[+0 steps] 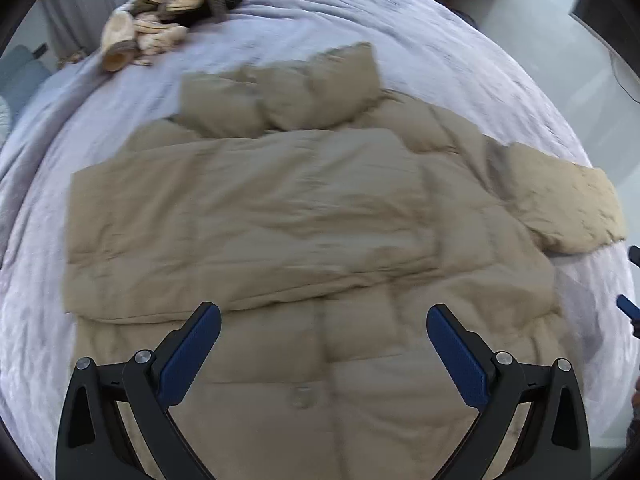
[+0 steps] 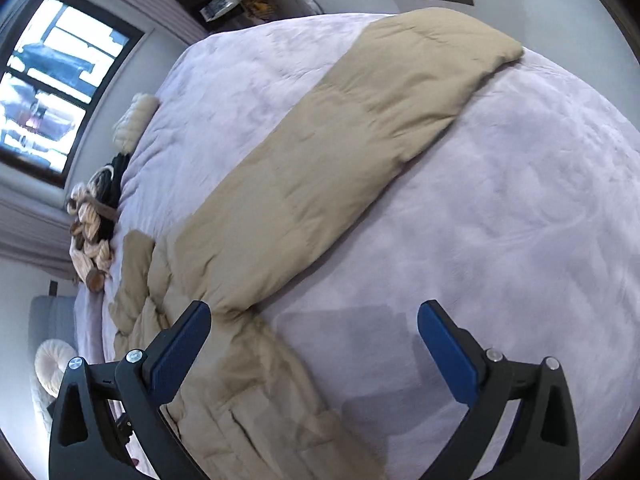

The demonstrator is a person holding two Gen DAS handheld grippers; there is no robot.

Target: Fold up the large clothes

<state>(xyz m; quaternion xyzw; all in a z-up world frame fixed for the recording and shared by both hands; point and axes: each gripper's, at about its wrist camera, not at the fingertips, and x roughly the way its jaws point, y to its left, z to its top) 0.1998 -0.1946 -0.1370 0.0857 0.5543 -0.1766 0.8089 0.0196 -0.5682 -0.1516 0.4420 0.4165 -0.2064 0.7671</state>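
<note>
Now both grippers, left & right, gape wide w/ nothing held. Next we'd grab the outstretched sleeve near its cuff, folding it flat across the tan puffer jacket w/o bunching.

Tan puffer jacket: matt quilted cloth, softly creased, padded in panels. Bed cover: pale lilac cloth with a matt, faintly brushed nap. Left gripper and right gripper: matt black plastic arms, fingers faced with ribbed blue pads, bright metal pivot pins. Far pile of clothes: cream knitted and quilted cloth.
</note>
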